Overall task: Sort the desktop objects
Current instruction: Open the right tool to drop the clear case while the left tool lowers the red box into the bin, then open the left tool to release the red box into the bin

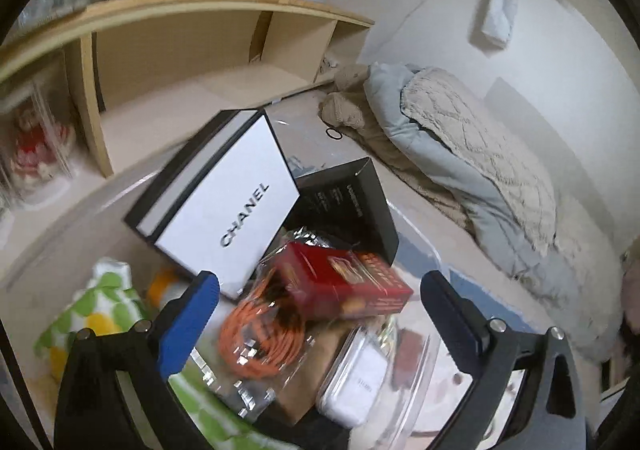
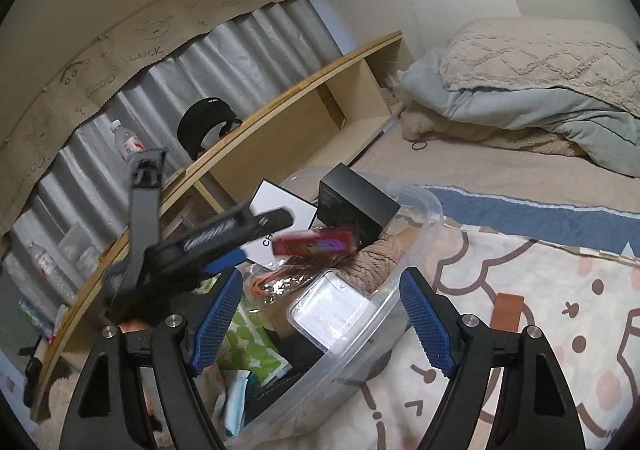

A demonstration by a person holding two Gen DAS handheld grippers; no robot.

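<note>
The blue-padded fingers of our left gripper stood spread wide with nothing pinched between them, hovering just above the clear plastic bin; no pad touched anything. Our right gripper likewise had its jaws apart and empty, framing the near end of the same bin from the bed side. Inside the bin, a white Chanel box leaned at the far end with a black box beside it. A red box lay tilted on top of the heap, just ahead of the left gripper's jaws, resting partly on an orange cable coil in a clear bag. Nearer us lay a clear-lidded white case, and a green-and-white patterned bag sat at the left side. The bin itself rested on a cartoon-print bedsheet, beside a wooden shelf unit.
</note>
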